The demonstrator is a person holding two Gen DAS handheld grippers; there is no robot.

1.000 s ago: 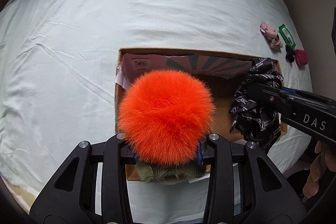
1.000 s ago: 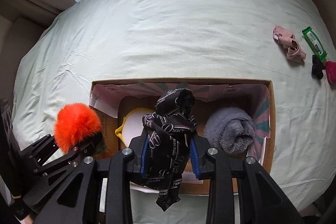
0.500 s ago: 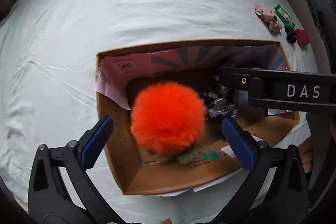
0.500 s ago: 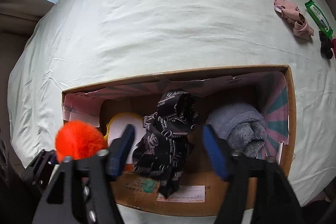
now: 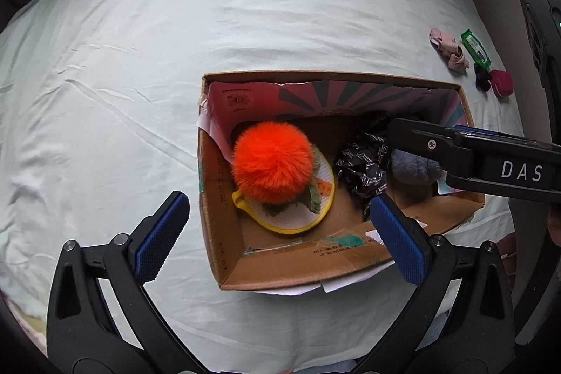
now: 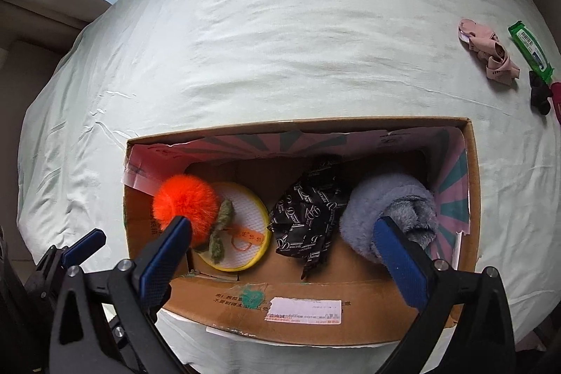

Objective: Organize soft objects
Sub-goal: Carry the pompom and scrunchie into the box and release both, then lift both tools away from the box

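An open cardboard box (image 5: 224, 233) (image 6: 315, 300) sits on the pale bed sheet. Inside, a fluffy orange pom-pom (image 5: 271, 160) (image 6: 186, 207) with green leaves rests on a round yellow-rimmed white pad (image 5: 298, 219) (image 6: 245, 219). A black patterned cloth (image 5: 364, 167) (image 6: 308, 223) lies in the middle and a grey fuzzy roll (image 6: 389, 212) at the right. My left gripper (image 5: 278, 232) is open and empty above the box's near left part. My right gripper (image 6: 280, 251) is open and empty above the box's near edge.
On the sheet at the far right lie a pink fabric piece (image 5: 450, 53) (image 6: 487, 53), a green packet (image 5: 475, 46) (image 6: 531, 49), a small black item (image 6: 538, 92) and a dark red item (image 5: 499, 83). The right gripper's arm (image 5: 491, 163) crosses the box's right side.
Both grippers opened. The pom-pom dropped from the left gripper onto the yellow pad, and the black cloth dropped from the right gripper into the box's middle. Both grippers drew back.
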